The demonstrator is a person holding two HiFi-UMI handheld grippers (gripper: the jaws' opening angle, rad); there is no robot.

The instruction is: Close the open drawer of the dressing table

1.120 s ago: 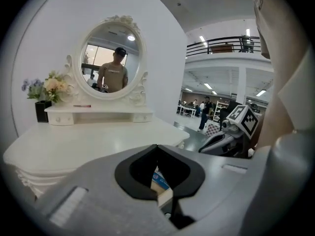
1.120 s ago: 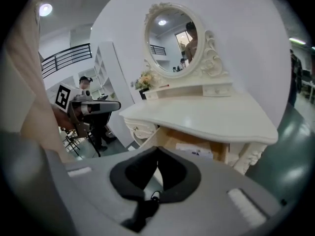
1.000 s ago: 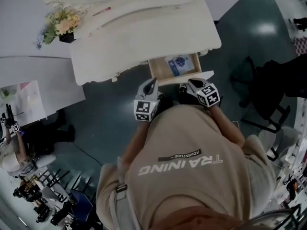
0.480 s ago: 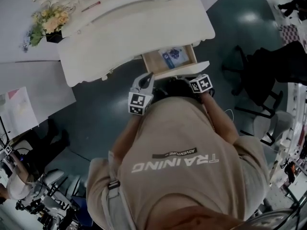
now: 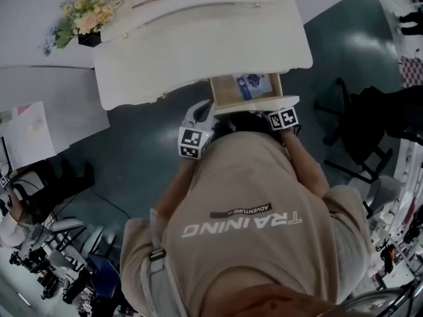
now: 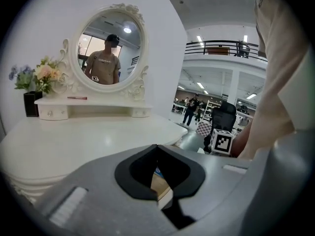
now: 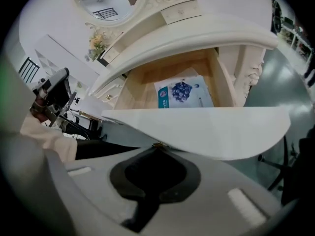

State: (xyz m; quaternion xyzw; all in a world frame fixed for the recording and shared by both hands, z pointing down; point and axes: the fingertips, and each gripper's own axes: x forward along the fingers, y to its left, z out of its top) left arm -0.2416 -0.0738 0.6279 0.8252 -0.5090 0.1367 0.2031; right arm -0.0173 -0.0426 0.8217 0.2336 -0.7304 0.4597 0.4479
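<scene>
The white dressing table (image 5: 198, 45) has one wooden drawer (image 5: 232, 92) pulled open, with a blue-and-white packet (image 5: 251, 83) (image 7: 183, 93) lying in it. The drawer's white front panel (image 7: 206, 129) (image 5: 259, 105) fills the right gripper view. My right gripper (image 7: 156, 149) (image 5: 277, 116) is shut, its tips against the small brass knob (image 7: 157, 145) on that panel. My left gripper (image 6: 157, 149) (image 5: 202, 109) is shut too and holds nothing. It hovers by the drawer's left front corner, level with the tabletop (image 6: 83, 141).
An oval mirror (image 6: 110, 48) and a flower vase (image 5: 89, 22) (image 6: 33, 90) stand on the table's back shelf. A white wall panel (image 5: 46, 91) lies to the left, a dark office chair (image 5: 370, 124) to the right. My own body fills the lower head view.
My right gripper has moved forward until it meets the drawer's front panel. The left gripper stays beside the drawer's left corner. The head camera has shifted.
</scene>
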